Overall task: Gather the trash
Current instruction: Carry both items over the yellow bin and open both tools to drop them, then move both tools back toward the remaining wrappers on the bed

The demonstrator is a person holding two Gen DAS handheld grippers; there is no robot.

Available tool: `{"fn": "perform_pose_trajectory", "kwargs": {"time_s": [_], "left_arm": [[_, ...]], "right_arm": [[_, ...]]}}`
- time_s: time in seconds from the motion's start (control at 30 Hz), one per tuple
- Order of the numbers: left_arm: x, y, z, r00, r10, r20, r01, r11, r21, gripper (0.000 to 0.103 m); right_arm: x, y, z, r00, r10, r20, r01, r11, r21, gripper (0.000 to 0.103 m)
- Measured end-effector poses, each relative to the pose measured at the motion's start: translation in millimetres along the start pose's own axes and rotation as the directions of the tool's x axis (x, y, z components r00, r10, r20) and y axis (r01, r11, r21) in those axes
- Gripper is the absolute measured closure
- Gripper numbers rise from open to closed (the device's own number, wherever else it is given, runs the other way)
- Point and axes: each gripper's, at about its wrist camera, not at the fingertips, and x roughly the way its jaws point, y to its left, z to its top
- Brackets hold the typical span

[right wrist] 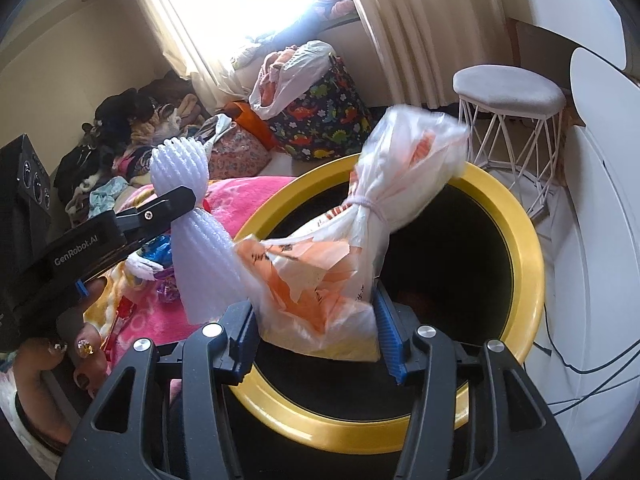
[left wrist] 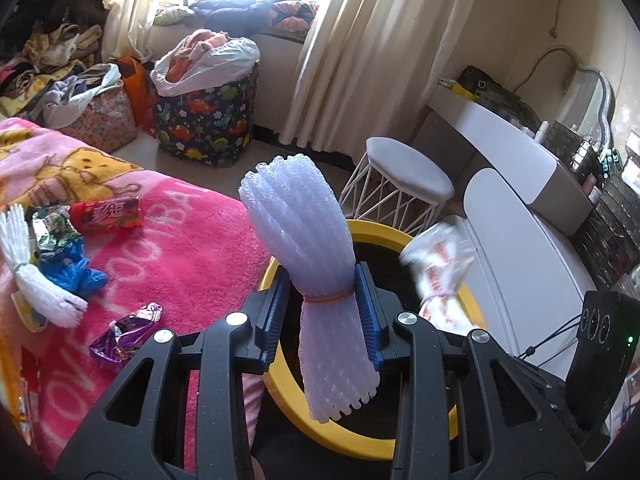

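White foam netting (left wrist: 312,276), bundled and cinched at its waist by an orange rubber band (left wrist: 329,298), stands nearly upright between the blue pads of the left gripper (left wrist: 327,312), which pinches it right at the band. Its long axis runs vertically, the wider fanned end pointing up and slightly left, the shorter end hanging down over the black mouth of the yellow-rimmed bin (left wrist: 374,232).

In the right wrist view the right gripper (right wrist: 316,332) clamps a crumpled white-and-orange plastic bag (right wrist: 340,248) by its lower end. The bag is tied at a narrow waist, and its long axis tilts up and to the right, the puffed top blurred and reaching over the far rim of the bin (right wrist: 524,264).

Both bundles are held above the bin opening, near each other but apart.

On the pink blanket (left wrist: 192,240) covering the bed lie a second foam netting bundle (left wrist: 36,276), a blue glove (left wrist: 80,276), a red snack packet (left wrist: 108,214) and a purple foil wrapper (left wrist: 124,332).
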Motion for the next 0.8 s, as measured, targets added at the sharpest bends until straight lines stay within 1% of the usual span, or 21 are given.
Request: {"fn": "perform_pose_trajectory", "kwargs": {"time_s": [0.03, 0.1, 0.17, 0.23, 0.27, 0.3, 0.4, 0.63, 0.8], "left_arm": [[0.0, 1.1, 0.0, 1.0, 0.001, 0.001, -0.001, 1.0, -0.006, 0.07], [-1.0, 3.8, 0.7, 1.0, 0.005, 0.008, -0.005, 1.0, -0.022, 0.04], [-4.2, 7.0, 0.6, 1.0, 0.004, 0.018, -0.003, 0.999, -0.041, 0.035], [-8.2, 9.0, 0.4, 0.999, 0.015, 0.032, -0.013, 0.999, -0.045, 0.025], [-10.6, 9.8, -0.2, 0.999, 0.027, 0.041, -0.025, 0.999, -0.042, 0.018], [-12.8, 10.9, -0.6, 0.998, 0.035, 0.049, -0.033, 0.999, -0.04, 0.015], [-20.8, 15.9, -0.8, 0.996, 0.058, 0.071, -0.055, 0.997, -0.051, 0.011], [-38.2, 27.4, -1.0, 0.988, 0.102, 0.117, -0.096, 0.994, -0.057, 0.011], [-50.9, 39.8, -1.1, 0.983, 0.118, 0.14, -0.107, 0.991, -0.082, 0.011]], "right_arm": [[0.7, -1.1, -0.3, 1.0, -0.003, 0.0, 0.003, 1.0, 0.004, 0.047], [1.3, -2.1, -1.4, 1.0, -0.011, 0.0, 0.011, 1.0, 0.008, 0.043], [1.7, -3.7, -1.6, 1.0, -0.013, 0.004, 0.013, 1.0, 0.015, 0.039], [1.9, -4.5, -2.0, 1.0, -0.013, 0.008, 0.013, 1.0, 0.019, 0.035], [1.8, -4.0, -2.0, 1.0, -0.013, 0.012, 0.012, 1.0, 0.018, 0.035], [2.0, -4.4, -2.1, 1.0, -0.012, 0.015, 0.011, 1.0, 0.017, 0.034], [-0.1, -1.5, -2.3, 0.999, -0.007, 0.032, 0.007, 1.0, 0.01, 0.031], [-8.7, 8.7, 0.7, 0.996, -0.001, 0.087, 0.003, 1.0, -0.026, 0.026], [-10.1, 16.5, 2.8, 0.995, 0.011, 0.098, -0.007, 0.999, -0.042, 0.026]]}}
